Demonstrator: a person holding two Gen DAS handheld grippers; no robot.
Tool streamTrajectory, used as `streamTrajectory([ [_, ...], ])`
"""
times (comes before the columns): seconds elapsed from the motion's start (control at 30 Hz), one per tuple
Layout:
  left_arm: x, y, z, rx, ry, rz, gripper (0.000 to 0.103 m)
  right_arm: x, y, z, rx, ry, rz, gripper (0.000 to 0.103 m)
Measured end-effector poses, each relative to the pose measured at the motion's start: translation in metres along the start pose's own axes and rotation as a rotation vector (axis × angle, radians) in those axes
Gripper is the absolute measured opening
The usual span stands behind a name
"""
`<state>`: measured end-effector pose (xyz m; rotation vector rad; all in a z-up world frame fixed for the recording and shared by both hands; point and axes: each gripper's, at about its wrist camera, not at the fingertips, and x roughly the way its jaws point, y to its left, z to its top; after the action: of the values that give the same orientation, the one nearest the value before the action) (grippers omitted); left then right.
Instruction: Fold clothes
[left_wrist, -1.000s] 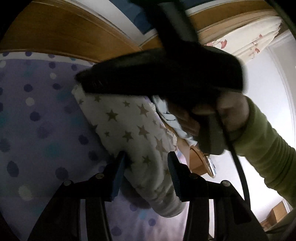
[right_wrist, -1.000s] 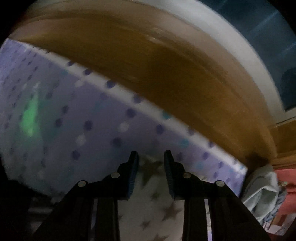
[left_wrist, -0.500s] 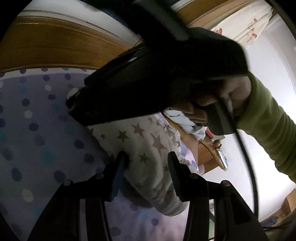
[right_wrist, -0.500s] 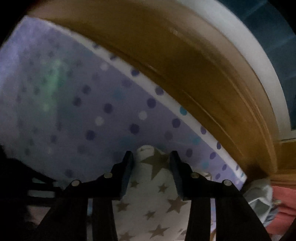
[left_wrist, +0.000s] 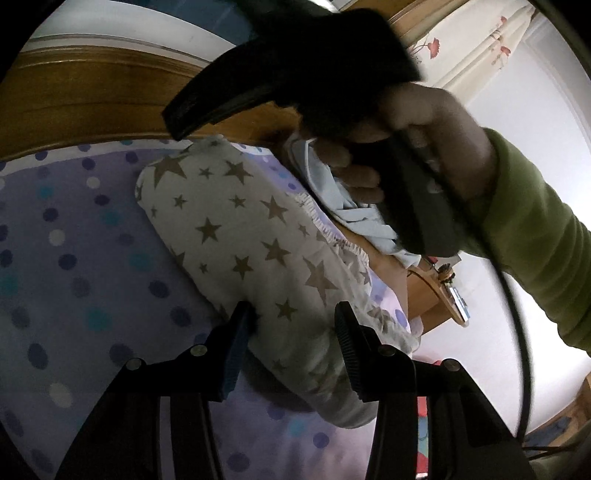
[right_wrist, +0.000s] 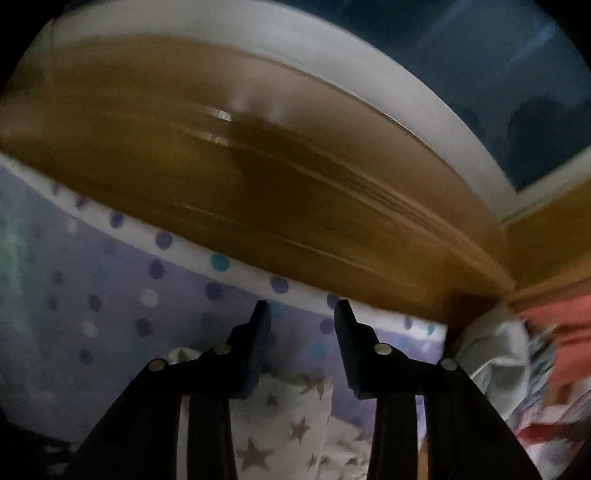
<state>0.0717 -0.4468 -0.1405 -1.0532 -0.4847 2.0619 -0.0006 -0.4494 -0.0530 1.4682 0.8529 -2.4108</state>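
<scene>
A white garment with grey stars (left_wrist: 236, 229) lies folded in a long strip on the purple dotted bedsheet (left_wrist: 66, 258). My left gripper (left_wrist: 291, 328) is open, its two fingers straddling the near part of the strip, low over it. A hand in a green sleeve (left_wrist: 535, 229) holds my right gripper, seen as a dark blurred body (left_wrist: 295, 74) above the garment's far end. In the right wrist view the right gripper (right_wrist: 299, 314) is open with nothing between its fingers, and the starred garment (right_wrist: 288, 424) lies below and behind the tips.
A wooden headboard (right_wrist: 258, 166) runs along the far edge of the bed. Loose clothes, pale blue (left_wrist: 354, 218) and red (right_wrist: 554, 332), are heaped at the bed's right corner. A wooden piece of furniture (left_wrist: 439, 295) and a flowered curtain (left_wrist: 472, 44) stand to the right.
The right gripper has widened, let go of the garment's far end and risen away from it. The garment's far end now lies flat on the sheet. The left gripper has barely moved.
</scene>
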Motion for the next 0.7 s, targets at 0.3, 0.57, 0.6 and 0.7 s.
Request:
streamTrajectory([
  [0.3,-0.018,-0.007,-0.01,0.033,0.021,0.033,0.045,-0.054,-0.039,-0.07,0.16,-0.072,0.112,0.036],
  [0.57,-0.021,0.019,0.018,-0.086,0.033,0.014,0.048,-0.095,-0.039,-0.158,0.263,-0.168,0.135,0.063],
  [0.6,-0.021,0.025,0.022,-0.11,0.031,0.008,0.056,-0.098,-0.031,-0.166,0.26,-0.177,0.123,0.066],
  [0.7,-0.021,0.044,0.035,-0.183,0.026,-0.011,0.06,-0.101,-0.009,-0.187,0.254,-0.209,0.089,0.069],
])
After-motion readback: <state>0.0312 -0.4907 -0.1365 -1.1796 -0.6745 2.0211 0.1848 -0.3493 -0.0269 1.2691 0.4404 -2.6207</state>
